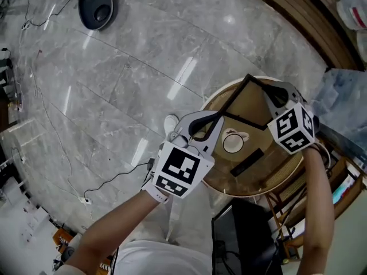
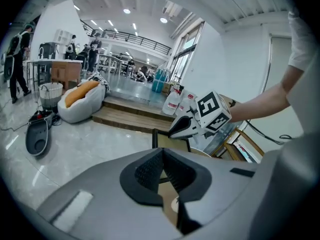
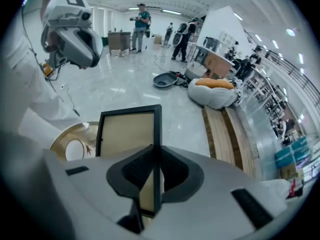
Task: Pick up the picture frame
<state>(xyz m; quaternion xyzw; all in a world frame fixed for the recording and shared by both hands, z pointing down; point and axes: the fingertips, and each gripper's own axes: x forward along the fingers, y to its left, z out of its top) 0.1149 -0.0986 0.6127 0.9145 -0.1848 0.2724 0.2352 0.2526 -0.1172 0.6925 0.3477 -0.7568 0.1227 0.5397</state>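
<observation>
The picture frame has a thin black border and a tan panel. It hangs tilted over the round table, held between both grippers. My left gripper is shut on the frame's near-left edge; in the left gripper view the frame runs out from between the jaws. My right gripper is shut on the frame's right side. The right gripper view shows the frame upright, its black right edge pinched between the jaws. The left gripper also shows there at the upper left.
A white round cup-like object and a flat black bar lie on the table. A wooden shelf stands at the right. On the marble floor are cables and a dark rounded device.
</observation>
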